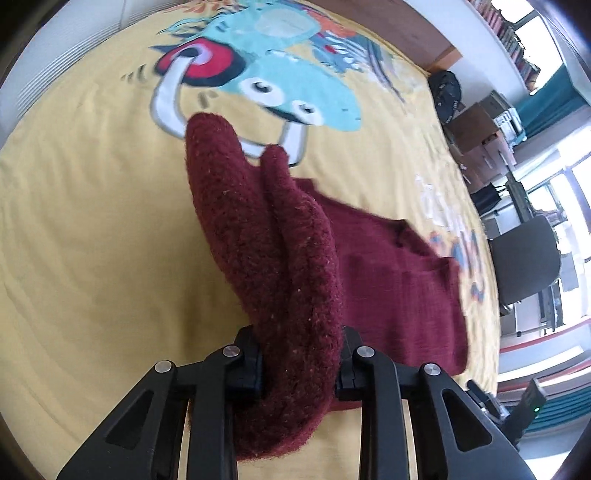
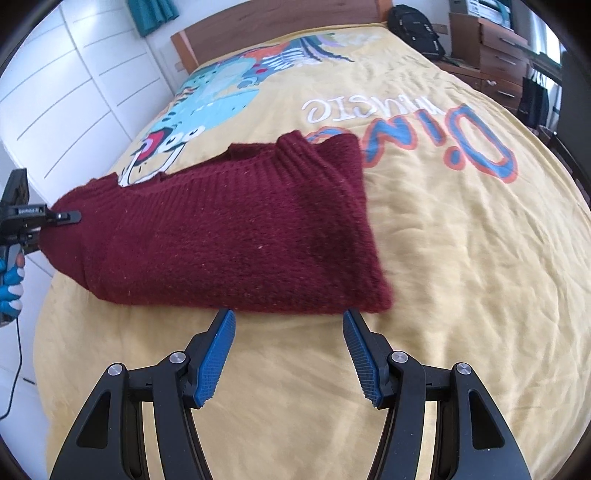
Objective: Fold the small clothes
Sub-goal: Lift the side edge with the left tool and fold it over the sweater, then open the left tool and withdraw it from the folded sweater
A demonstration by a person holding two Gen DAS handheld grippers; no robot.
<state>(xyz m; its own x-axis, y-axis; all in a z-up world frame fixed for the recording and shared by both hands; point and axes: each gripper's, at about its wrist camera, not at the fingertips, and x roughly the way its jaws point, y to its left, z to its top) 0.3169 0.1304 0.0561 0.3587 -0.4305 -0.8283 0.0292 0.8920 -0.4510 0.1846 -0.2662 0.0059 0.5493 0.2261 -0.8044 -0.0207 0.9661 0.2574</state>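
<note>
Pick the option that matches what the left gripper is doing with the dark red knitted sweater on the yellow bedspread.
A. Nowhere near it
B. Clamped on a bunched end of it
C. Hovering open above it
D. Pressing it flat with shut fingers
B: the left gripper has its fingers closed on a bunched end of the dark red knitted sweater, raised off the yellow bedspread.

bed: yellow dinosaur-print cover (image 2: 461,258), fills centre | headboard (image 2: 280,27): wood, top | wardrobe (image 2: 74,92): white panelled doors, upper left | drawers (image 2: 502,55): wood, upper right | windows (image 1: 576,184): bright daylight, right edge | black chair (image 1: 524,266): right
</note>
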